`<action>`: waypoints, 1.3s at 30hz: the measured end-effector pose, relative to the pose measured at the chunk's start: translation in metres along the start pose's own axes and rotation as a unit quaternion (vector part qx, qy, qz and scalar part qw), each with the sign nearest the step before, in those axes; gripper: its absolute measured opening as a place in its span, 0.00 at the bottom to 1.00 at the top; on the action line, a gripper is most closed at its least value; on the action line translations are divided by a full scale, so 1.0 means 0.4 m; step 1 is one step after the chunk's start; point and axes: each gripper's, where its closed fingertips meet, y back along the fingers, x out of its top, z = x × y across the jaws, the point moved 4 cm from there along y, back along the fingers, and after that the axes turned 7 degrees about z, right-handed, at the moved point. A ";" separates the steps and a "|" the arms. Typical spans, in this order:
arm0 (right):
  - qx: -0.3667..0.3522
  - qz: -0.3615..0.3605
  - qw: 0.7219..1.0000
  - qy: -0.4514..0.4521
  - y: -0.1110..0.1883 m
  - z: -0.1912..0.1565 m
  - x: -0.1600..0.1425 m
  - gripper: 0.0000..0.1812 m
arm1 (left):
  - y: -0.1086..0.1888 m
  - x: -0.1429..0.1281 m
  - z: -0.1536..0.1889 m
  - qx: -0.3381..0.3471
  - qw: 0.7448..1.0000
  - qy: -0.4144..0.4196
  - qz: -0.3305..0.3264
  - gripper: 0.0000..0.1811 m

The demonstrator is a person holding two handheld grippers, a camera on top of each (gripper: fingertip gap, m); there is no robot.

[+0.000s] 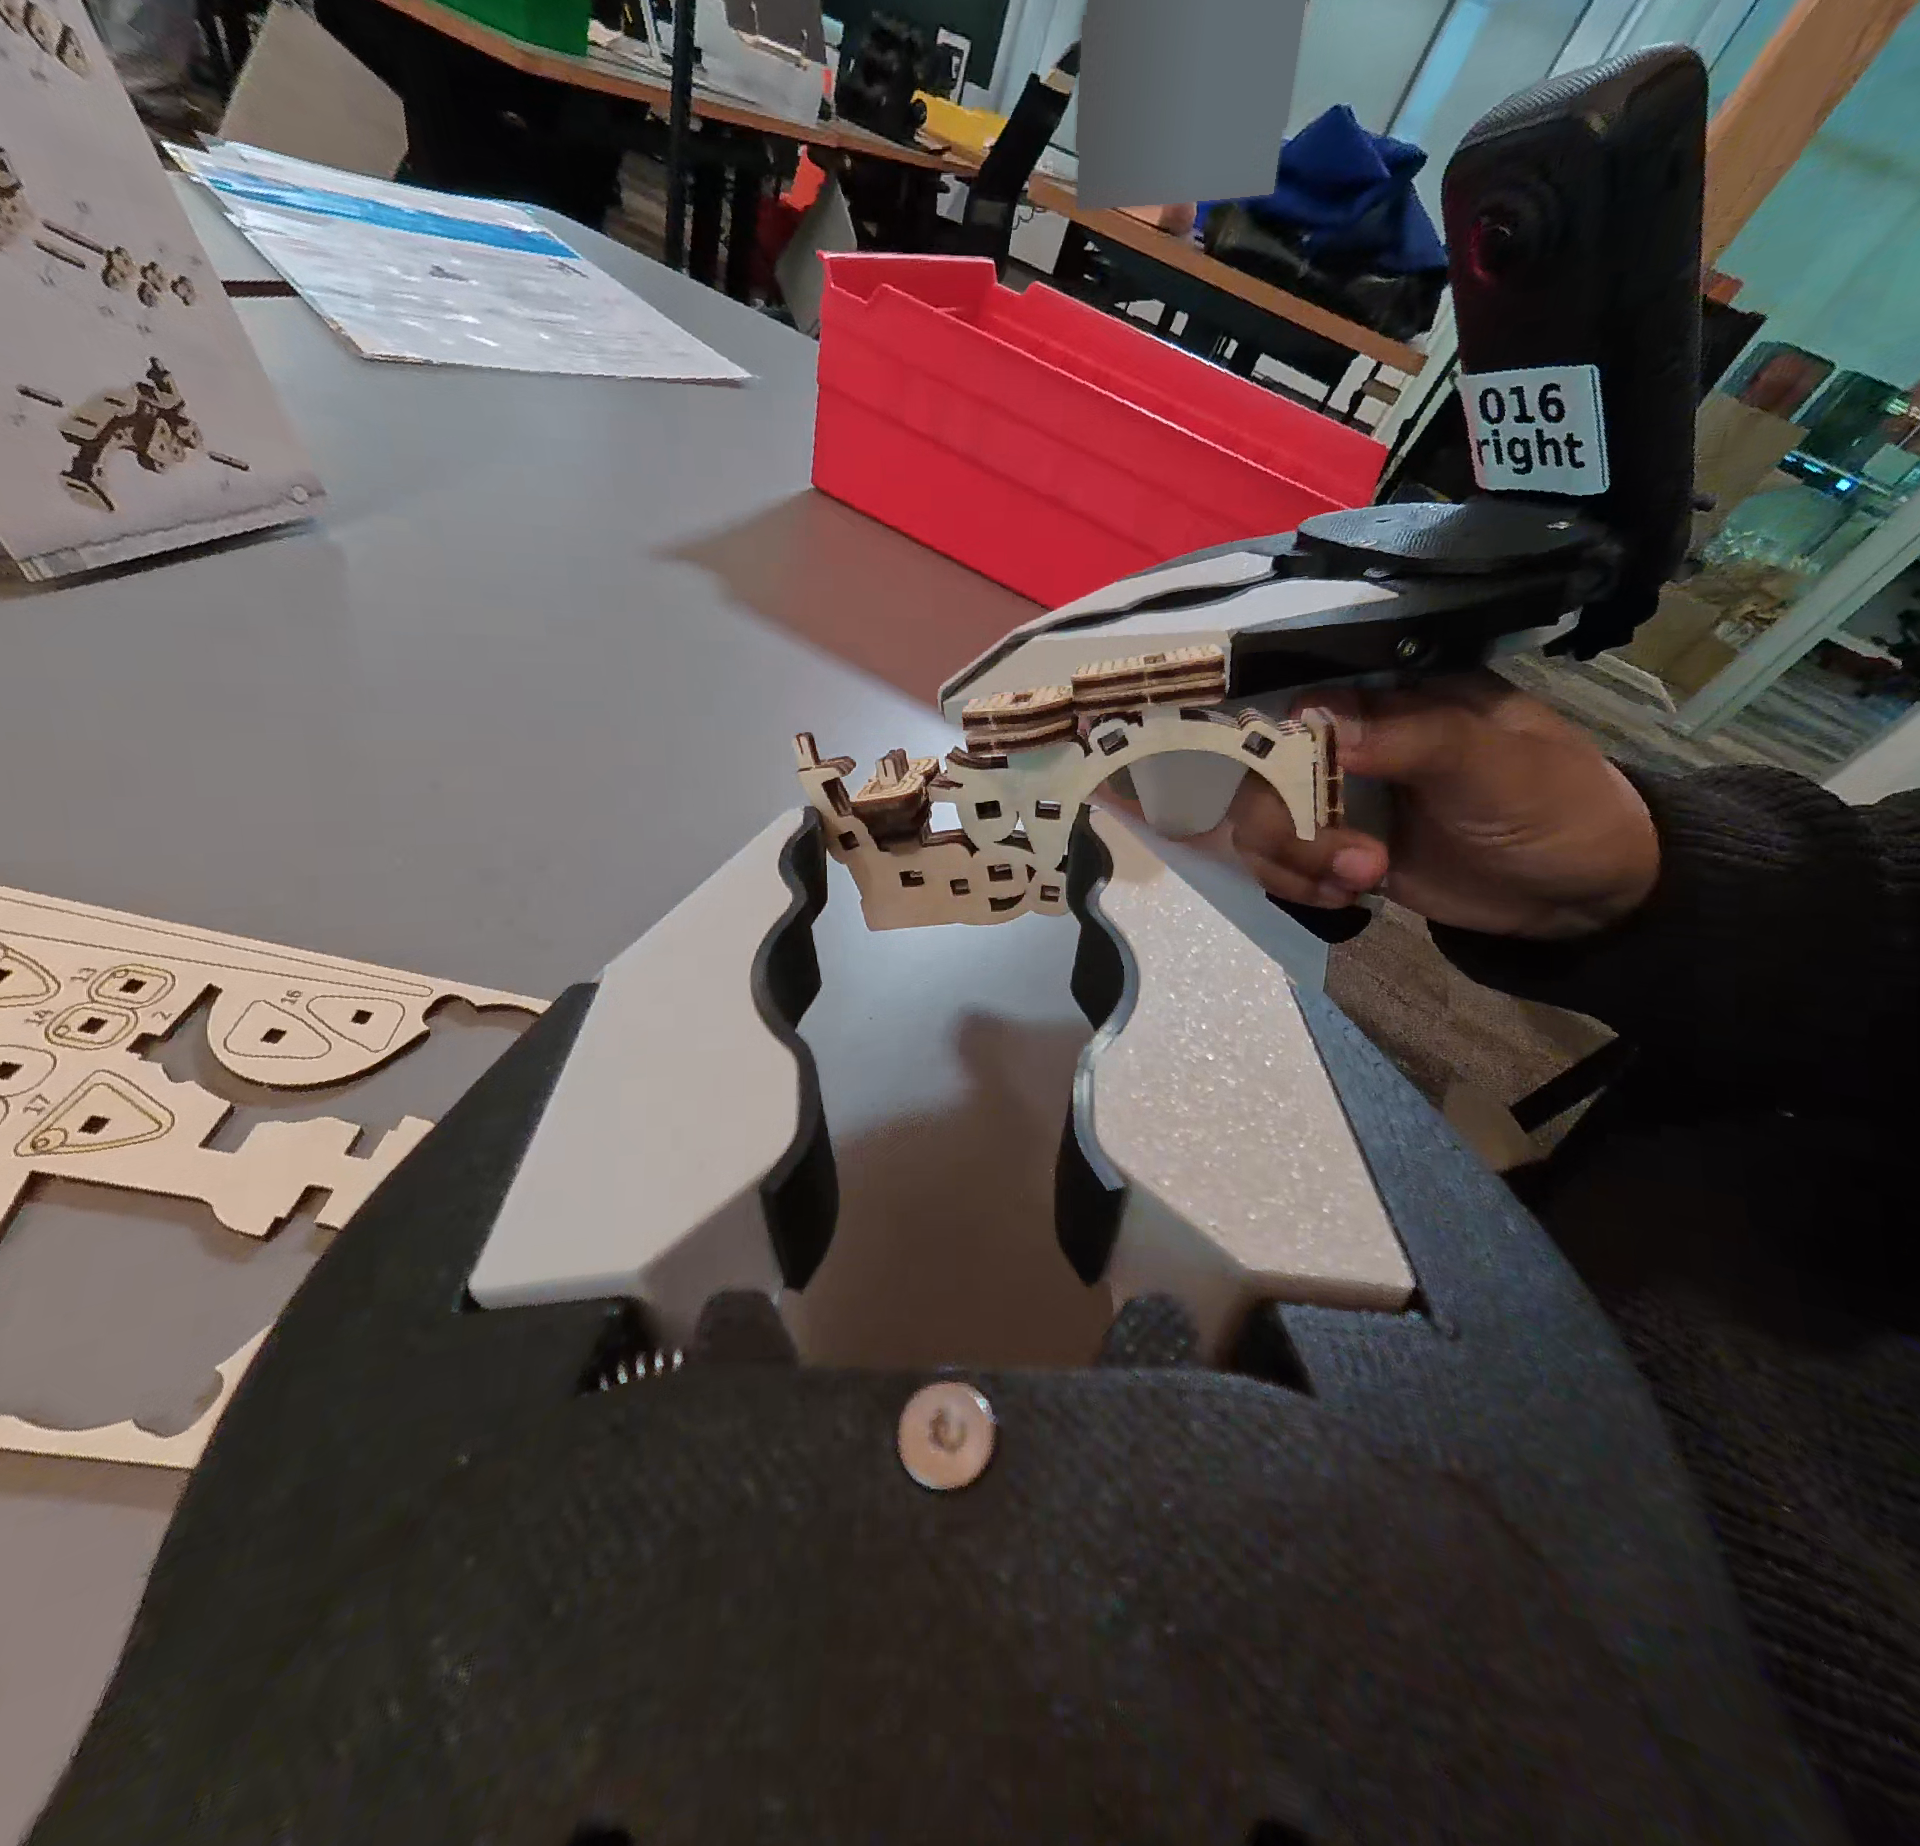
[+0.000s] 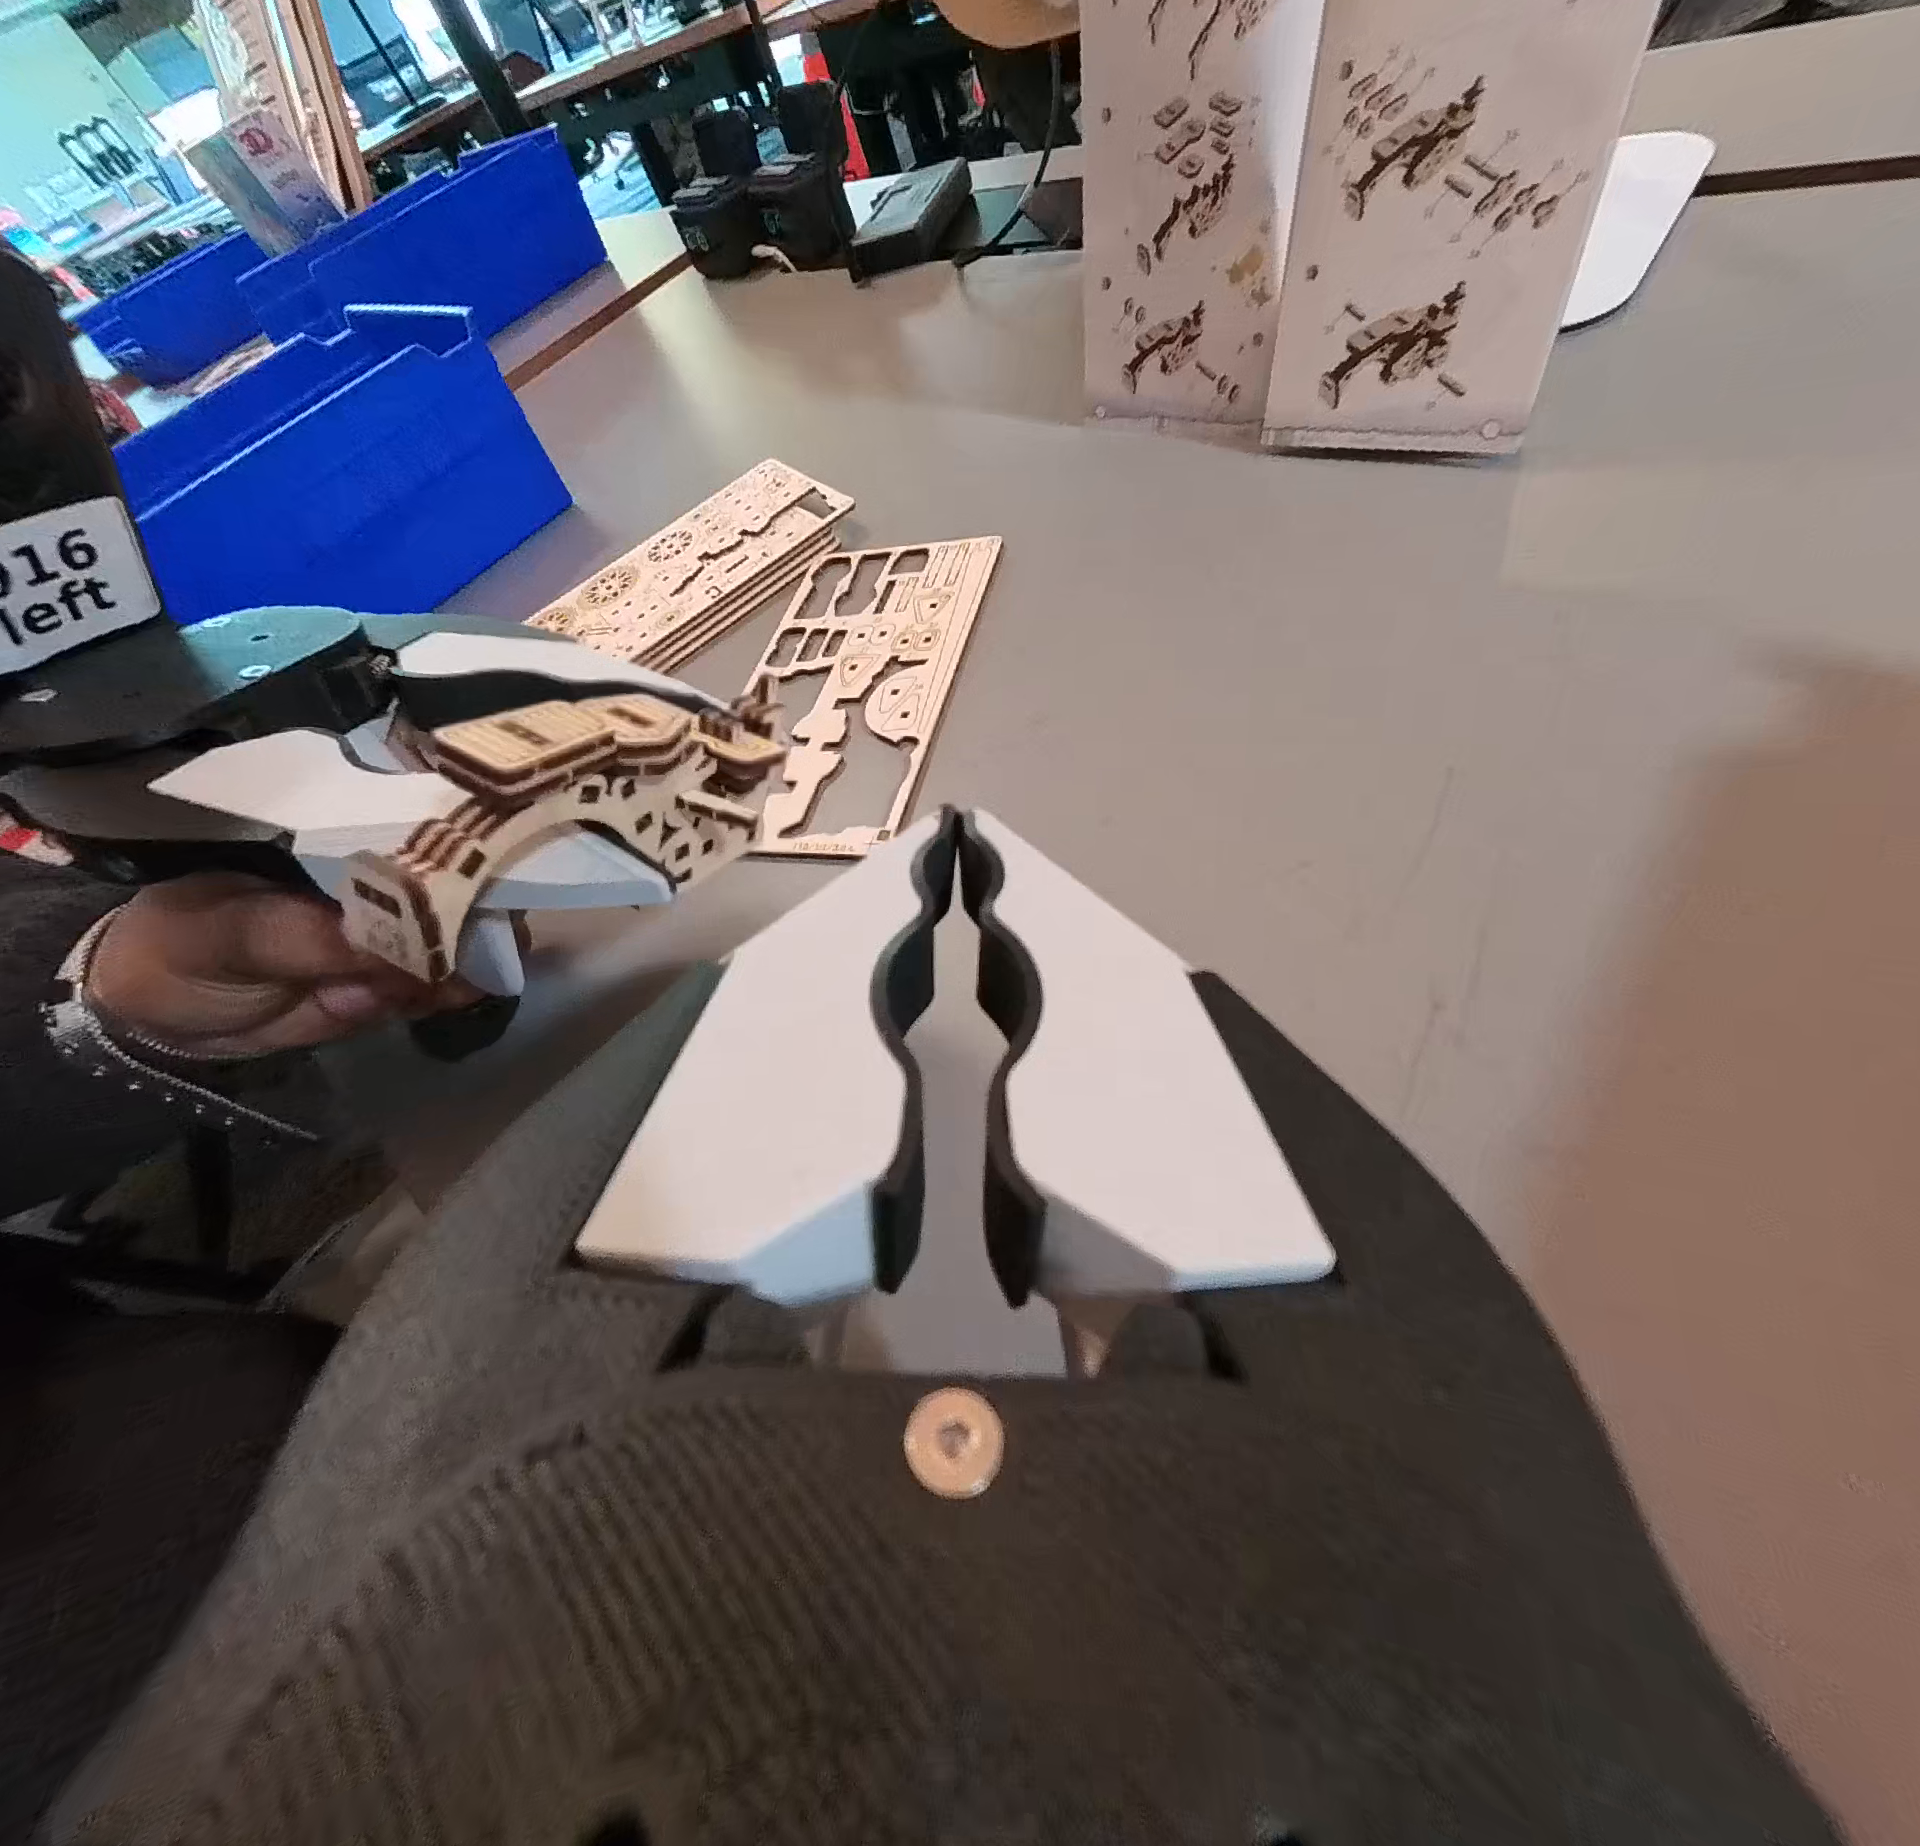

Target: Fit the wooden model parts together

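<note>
A partly built wooden model, pale plywood with an arch and stacked layers, is held above the grey table. My left gripper is shut on its lower front end, with one fingertip at each side of it. The arch end reaches out to the right. My right gripper lies shut just behind the model's top stack and holds nothing. In the right wrist view my right gripper has its tips touching and empty. To its left there, the left gripper holds the model.
A punched-out wooden parts sheet lies at the left; it also shows in the right wrist view beside a stack of sheets. Standing instruction pages, a red bin and blue bins ring the grey table.
</note>
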 end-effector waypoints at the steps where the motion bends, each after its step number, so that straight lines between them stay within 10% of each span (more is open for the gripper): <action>1: -0.006 -0.002 1.000 0.001 0.000 0.002 -0.002 0.00 | 0.002 0.001 -0.002 0.003 1.000 -0.001 0.000 0.25; 39: 0.080 -0.002 0.995 -0.054 -0.023 -0.081 0.001 0.00 | 0.013 0.014 0.019 -0.010 1.000 0.011 0.013 0.25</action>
